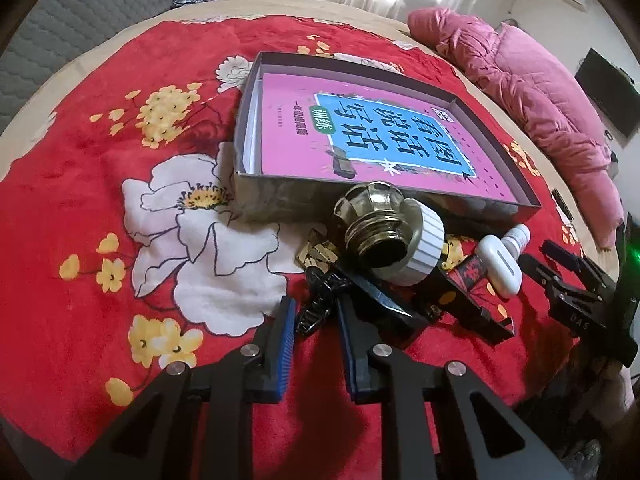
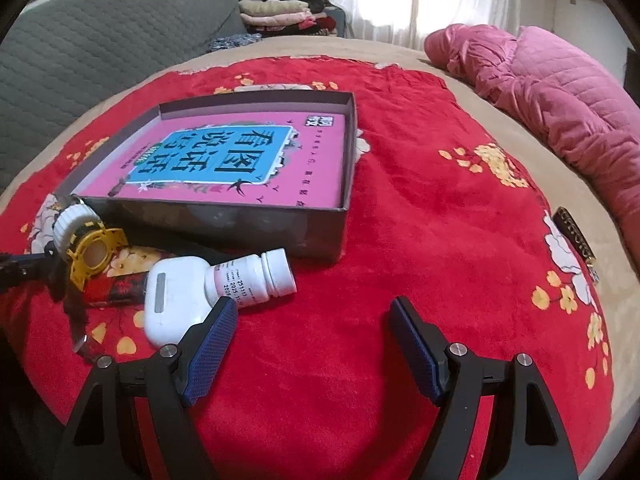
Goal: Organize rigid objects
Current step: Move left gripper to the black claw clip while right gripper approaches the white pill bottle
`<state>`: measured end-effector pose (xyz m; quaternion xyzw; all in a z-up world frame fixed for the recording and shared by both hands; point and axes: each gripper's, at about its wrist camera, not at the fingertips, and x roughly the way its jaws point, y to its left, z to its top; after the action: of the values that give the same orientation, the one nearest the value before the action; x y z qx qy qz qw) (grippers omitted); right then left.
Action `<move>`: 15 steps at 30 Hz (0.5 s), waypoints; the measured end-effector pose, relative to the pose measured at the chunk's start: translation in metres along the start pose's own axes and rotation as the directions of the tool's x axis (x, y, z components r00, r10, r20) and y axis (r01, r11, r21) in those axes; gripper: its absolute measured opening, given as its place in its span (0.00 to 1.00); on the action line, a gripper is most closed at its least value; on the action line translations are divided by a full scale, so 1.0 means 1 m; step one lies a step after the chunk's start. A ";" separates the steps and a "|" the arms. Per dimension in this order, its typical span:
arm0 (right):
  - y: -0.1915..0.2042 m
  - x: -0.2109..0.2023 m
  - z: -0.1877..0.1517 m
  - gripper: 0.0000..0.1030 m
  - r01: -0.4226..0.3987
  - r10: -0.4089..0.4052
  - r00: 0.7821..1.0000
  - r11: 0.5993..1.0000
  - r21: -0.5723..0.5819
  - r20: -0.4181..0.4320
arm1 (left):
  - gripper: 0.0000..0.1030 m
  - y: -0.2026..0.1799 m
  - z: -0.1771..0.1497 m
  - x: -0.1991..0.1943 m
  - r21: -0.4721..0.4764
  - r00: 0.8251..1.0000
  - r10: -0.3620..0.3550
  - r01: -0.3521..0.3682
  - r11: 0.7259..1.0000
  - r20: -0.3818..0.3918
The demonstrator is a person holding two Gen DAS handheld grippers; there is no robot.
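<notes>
Red floral blanket [image 2: 420,240] is covering the bed and carrying everything. Grey shallow box [image 2: 348,152] is lying on it, holding a pink book [image 2: 316,168] flat inside. Loose items are crowding just before the box's near wall: a glass bottle with white ribbed cap [image 1: 384,232], a white earbud case [image 2: 176,300], a white pill bottle [image 2: 256,276] touching the case, and a black chain-like piece [image 1: 316,304].

Left tongs [image 1: 316,328] are standing narrowly parted around the chain piece, not yet clamping. Right tongs [image 2: 312,320] are gaping wide, holding nothing, left finger beside the pill bottle.

Judgement: closing squarely on the chain's bulk, lifting clear of neighbours.

Items under the glass bottle are overlapping; their identity is unclear.
</notes>
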<state>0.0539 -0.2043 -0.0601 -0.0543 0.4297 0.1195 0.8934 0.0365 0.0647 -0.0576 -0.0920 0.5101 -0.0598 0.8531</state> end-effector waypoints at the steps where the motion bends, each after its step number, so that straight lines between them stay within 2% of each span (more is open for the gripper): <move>1: 0.001 0.000 0.001 0.77 -0.004 0.004 1.000 1.000 -0.005 0.003 | 0.20 0.000 0.001 -0.001 0.004 1.000 -0.003 0.003 1.000 -0.001; 9: 0.000 0.001 0.002 0.77 -0.030 0.030 1.000 1.000 0.009 0.006 | 0.20 -0.007 0.003 0.001 0.123 1.000 -0.002 0.003 0.992 -0.006; 15: -0.002 0.004 0.001 0.77 -0.047 0.047 0.999 0.999 0.014 0.006 | 0.20 0.003 0.010 0.008 0.134 0.997 -0.068 0.071 0.988 -0.025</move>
<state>0.0581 -0.2049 -0.0625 -0.0375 0.4292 0.1375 0.8919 0.0494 0.0675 -0.0602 -0.0512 0.5099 -0.1248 0.8496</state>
